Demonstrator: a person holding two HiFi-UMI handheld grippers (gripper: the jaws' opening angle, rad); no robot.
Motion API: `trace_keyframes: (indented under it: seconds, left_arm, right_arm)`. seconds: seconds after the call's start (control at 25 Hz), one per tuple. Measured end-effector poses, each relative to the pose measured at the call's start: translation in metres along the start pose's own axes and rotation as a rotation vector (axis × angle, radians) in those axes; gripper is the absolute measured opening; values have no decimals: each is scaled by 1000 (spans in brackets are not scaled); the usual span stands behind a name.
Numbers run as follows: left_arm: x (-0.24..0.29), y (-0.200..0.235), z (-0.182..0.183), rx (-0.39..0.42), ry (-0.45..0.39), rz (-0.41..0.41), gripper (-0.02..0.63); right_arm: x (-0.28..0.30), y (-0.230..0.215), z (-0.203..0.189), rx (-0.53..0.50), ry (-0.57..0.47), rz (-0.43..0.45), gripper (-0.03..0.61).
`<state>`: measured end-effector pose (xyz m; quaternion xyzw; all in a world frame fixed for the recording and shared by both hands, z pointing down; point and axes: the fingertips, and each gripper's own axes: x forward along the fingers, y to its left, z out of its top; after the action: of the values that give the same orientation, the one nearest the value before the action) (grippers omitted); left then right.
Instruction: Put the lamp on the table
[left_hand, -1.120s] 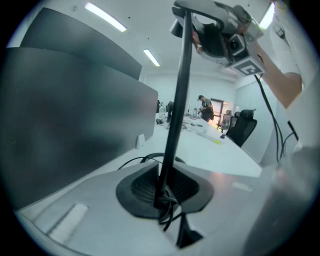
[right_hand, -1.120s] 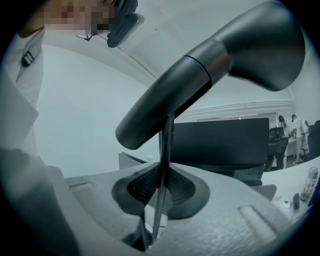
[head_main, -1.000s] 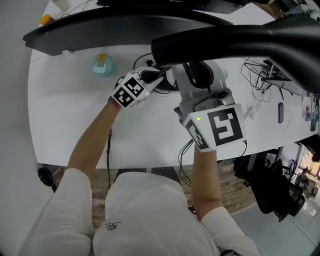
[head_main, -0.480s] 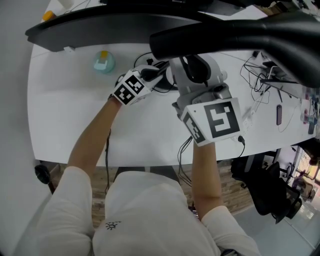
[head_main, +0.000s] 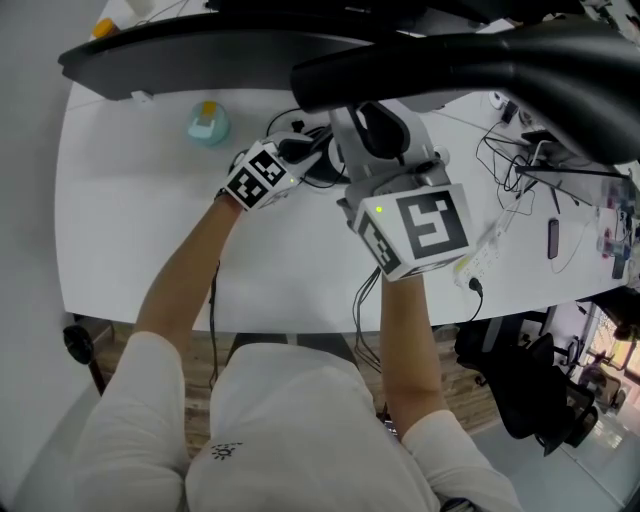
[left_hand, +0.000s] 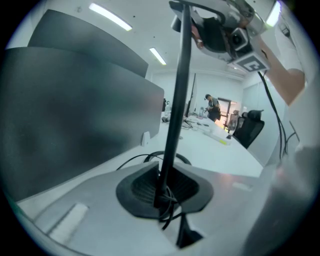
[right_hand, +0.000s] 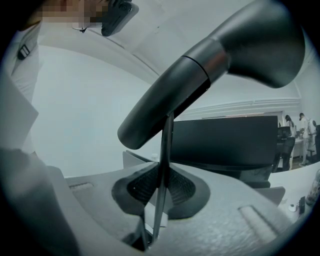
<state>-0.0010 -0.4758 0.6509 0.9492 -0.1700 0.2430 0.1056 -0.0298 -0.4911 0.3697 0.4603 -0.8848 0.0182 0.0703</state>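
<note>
Lamp (head_main: 470, 70) stem, thin and black, runs upright between both pairs of fingers. In the left gripper view, the left gripper (left_hand: 165, 192) has its grey fingers (left_hand: 100, 200) closed on the lower stem (left_hand: 175, 120), the ribbed dark pads pressing it from both sides, with a black cable (left_hand: 170, 212) looped round the stem just at the pads. In the right gripper view, the right gripper (right_hand: 160, 192) clamps the same stem higher up; its fingers (right_hand: 225, 210) meet on the stem right below the long dark tubular lamp head (right_hand: 215, 75), which slants up to the right above them.

From the head view the lamp head crosses over the white surface (head_main: 150, 240) above both grippers, the right one nearer the person and higher than the left. Whether the lamp's foot rests on the surface cannot be told.

A dark monitor (left_hand: 75, 115) stands on the surface behind the lamp. Left of the left gripper, apart from it, sits a small teal pot (head_main: 207, 127) with a yellow piece at its top; whether that piece lies inside it is unclear. Loose cables (head_main: 520, 160) lie at the surface's right end.
</note>
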Motion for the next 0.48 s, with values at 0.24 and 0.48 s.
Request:
trace_keyframes:
  seconds: [0.24,0.48]
  left_arm:
    - [-2,1,3,-41,9,50,53]
    - [-11,0,3,-82,16,107,115]
  right_arm:
    - [-2,1,2,-7,-10,74,46]
    - [-5,-3,-10,42,-8,128,123]
